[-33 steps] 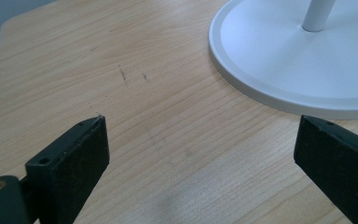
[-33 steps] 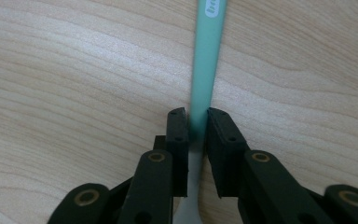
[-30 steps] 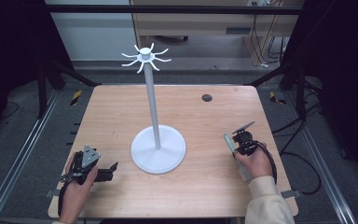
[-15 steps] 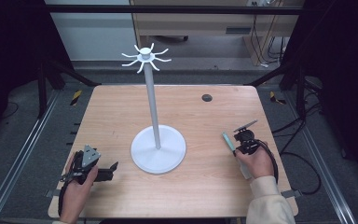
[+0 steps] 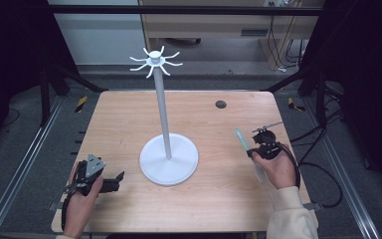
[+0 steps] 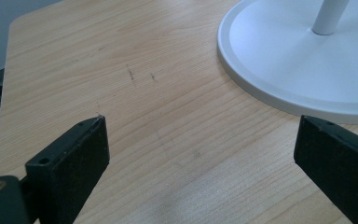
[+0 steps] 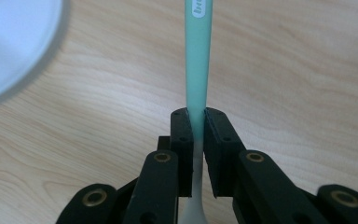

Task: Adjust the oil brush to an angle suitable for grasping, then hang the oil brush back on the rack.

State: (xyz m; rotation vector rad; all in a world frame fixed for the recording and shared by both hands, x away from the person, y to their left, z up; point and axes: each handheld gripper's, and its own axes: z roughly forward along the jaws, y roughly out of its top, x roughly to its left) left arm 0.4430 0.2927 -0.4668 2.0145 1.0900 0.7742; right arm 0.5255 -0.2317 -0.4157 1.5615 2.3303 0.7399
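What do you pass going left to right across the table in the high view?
Left tongs → white stand → green toothbrush → right tongs, which grip the toothbrush. The small dark hole at the far edge sits between stand and toothbrush.

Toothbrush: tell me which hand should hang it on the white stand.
Right, probably. The right tool is shut on the mint-green toothbrush, with the white stand beside it. The left tool is open and holds nothing, near the stand's base.
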